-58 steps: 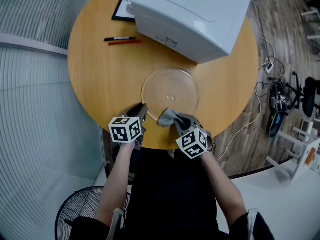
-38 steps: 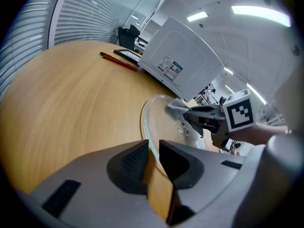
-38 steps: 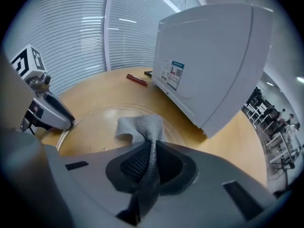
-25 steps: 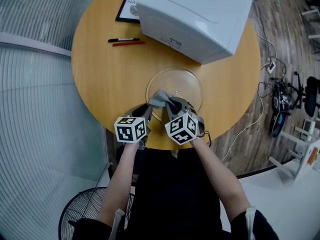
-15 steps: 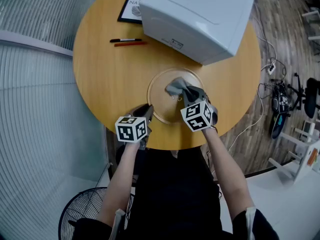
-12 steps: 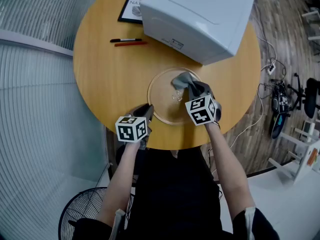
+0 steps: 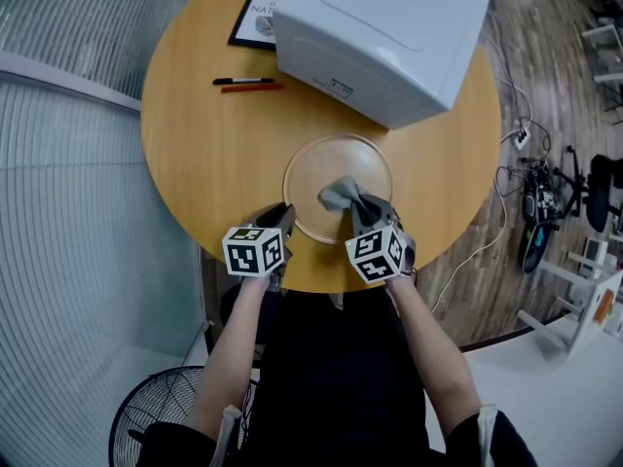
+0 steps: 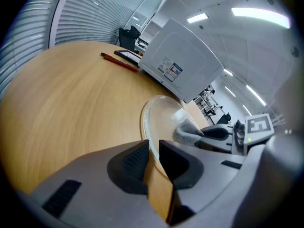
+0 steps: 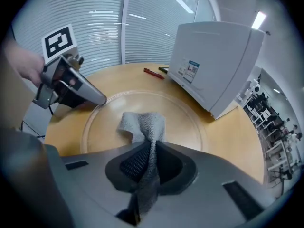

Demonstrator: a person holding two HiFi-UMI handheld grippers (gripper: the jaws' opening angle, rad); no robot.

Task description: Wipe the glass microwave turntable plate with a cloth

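The round glass turntable plate [image 7: 310, 166] lies flat on the wooden table in front of me. My left gripper [image 7: 283, 216] is shut on its near left rim, and the glass edge [image 8: 164, 115] runs between the two pads [image 8: 135, 160]. My right gripper [image 7: 369, 212] is shut on a grey cloth [image 7: 340, 196], whose free end rests bunched on the plate's near middle. In the right gripper view the cloth [image 9: 142, 121] hangs out of the jaws onto the plate [image 9: 187, 125], with the left gripper [image 9: 92, 98] at the rim on the left.
A white microwave [image 7: 384, 32] stands on the far side of the round table [image 7: 209, 154], close behind the plate. Two pens [image 7: 243, 84] and a framed card [image 7: 255, 16] lie at the far left. A floor fan [image 7: 165, 412] and cables [image 7: 492, 236] are below the table.
The right gripper swept the cloth from the plate's near left across to its far right, then back toward the near middle. The left gripper kept its hold on the rim.
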